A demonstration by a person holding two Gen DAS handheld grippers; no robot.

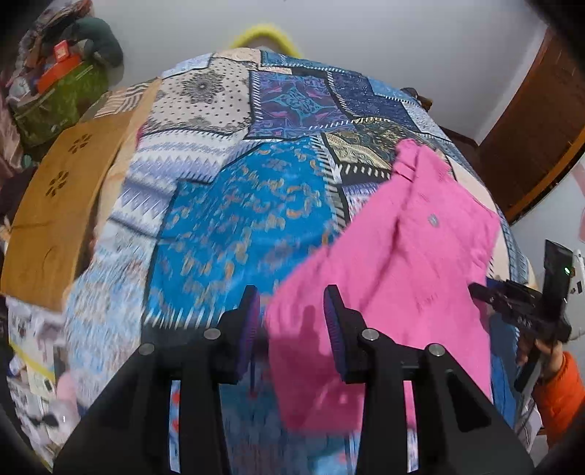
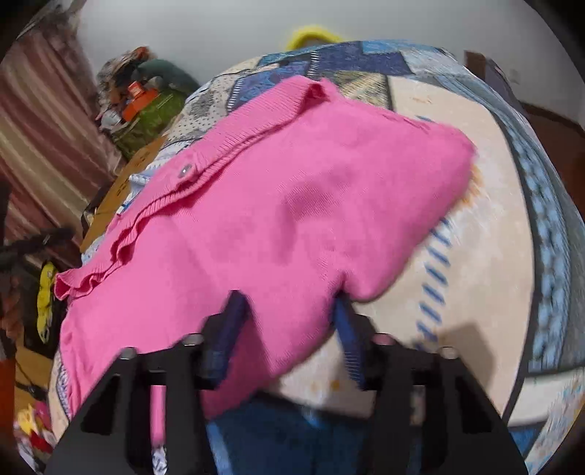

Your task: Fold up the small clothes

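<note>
A small pink knitted cardigan (image 1: 395,263) with a snap button and ruffled edge lies on a blue patchwork bedspread (image 1: 237,204). My left gripper (image 1: 292,310) is open, its jaws wide apart over the cardigan's near left edge, holding nothing. In the right wrist view the cardigan (image 2: 292,204) fills the middle. My right gripper (image 2: 289,310) is open, with the near edge of the cardigan lying between its blue pads (image 2: 230,325); the fingertips are partly hidden by the fabric. The right gripper also shows in the left wrist view (image 1: 512,303) at the cardigan's right edge.
A folded tan cloth (image 1: 62,204) lies on the bed's left side. A cluttered pile with a green bag (image 1: 58,102) stands at the far left. A wooden door (image 1: 530,120) is at the right. A yellow item (image 1: 263,34) sits beyond the bed's far edge.
</note>
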